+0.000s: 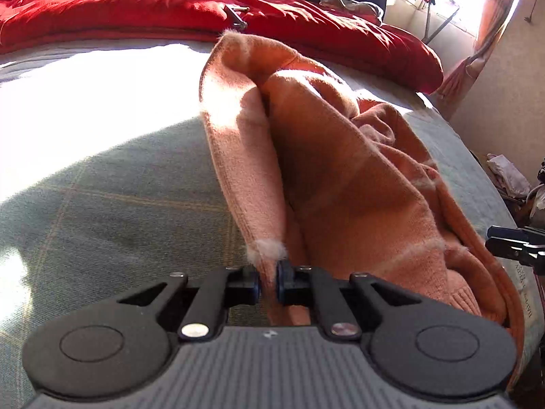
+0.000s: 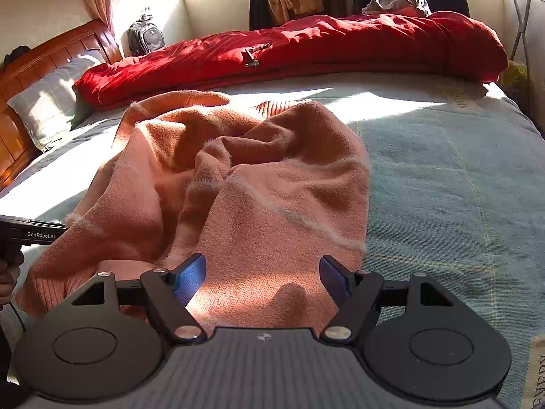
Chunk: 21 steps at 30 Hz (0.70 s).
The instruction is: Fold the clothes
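My left tool point(image 1: 269, 288) pinches the sweater point(image 1: 340, 177) edge; right tool point(image 2: 262, 281) spread over it. I should grab the matching corner, then lift evenly off the bed point(image 2: 442, 177).

We look from two wrist cameras, each low over the bed point(image 2: 442, 170) and tilted down along its own fingers. The left view sits close at the near left edge of the orange sweater point(image 1: 340, 177); the right view faces it from the near right. Both share the sweater and the red duvet point(image 2: 306, 44) at the far side.
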Tool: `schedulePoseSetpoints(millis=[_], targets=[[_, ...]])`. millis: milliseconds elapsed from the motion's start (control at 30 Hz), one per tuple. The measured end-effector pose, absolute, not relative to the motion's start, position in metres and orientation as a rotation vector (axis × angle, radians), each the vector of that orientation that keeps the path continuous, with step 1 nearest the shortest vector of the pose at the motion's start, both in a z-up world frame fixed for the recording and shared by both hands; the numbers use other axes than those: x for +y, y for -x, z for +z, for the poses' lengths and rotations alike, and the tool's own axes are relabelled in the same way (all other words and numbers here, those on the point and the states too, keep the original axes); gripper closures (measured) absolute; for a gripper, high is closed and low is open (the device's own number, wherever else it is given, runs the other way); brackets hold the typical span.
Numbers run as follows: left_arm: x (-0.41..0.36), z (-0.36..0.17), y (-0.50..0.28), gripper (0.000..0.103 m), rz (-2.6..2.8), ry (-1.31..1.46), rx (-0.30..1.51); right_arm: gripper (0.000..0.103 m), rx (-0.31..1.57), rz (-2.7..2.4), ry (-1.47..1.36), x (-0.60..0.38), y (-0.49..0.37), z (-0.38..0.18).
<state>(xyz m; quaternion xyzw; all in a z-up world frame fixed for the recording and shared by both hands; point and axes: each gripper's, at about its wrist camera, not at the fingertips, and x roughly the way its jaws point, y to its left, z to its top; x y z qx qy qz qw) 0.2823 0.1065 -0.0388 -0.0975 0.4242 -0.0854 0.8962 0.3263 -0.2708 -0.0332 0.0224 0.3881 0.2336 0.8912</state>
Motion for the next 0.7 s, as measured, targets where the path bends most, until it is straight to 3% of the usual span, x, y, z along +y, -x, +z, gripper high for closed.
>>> schedulePoseSetpoints(millis=[200,300,333,367,433,700], targets=[[0.143,-0.011,-0.282,0.101,-0.075,0.173,0.814,0.026,0.807,0.485,-0.064,-0.273,-0.326,-0.032],[0.162,-0.007,-0.281,0.098,-0.104,0.300,0.818,0.025,0.808,0.491,-0.070,-0.273,-0.327,-0.032],[0.165,-0.009,-0.279,0.088,-0.124,0.353,0.821,0.025,0.808,0.493,-0.072,-0.272,-0.327,-0.032],[0.165,-0.013,-0.278,0.071,-0.149,0.396,0.830,0.025,0.809,0.495,-0.074,-0.272,-0.327,-0.032],[0.159,-0.023,-0.277,0.055,-0.185,0.458,0.856,0.025,0.809,0.499,-0.078,-0.272,-0.327,-0.032],[0.120,-0.064,-0.296,0.058,-0.226,0.478,0.975,0.024,0.800,0.514,-0.088,-0.270,-0.326,-0.030]])
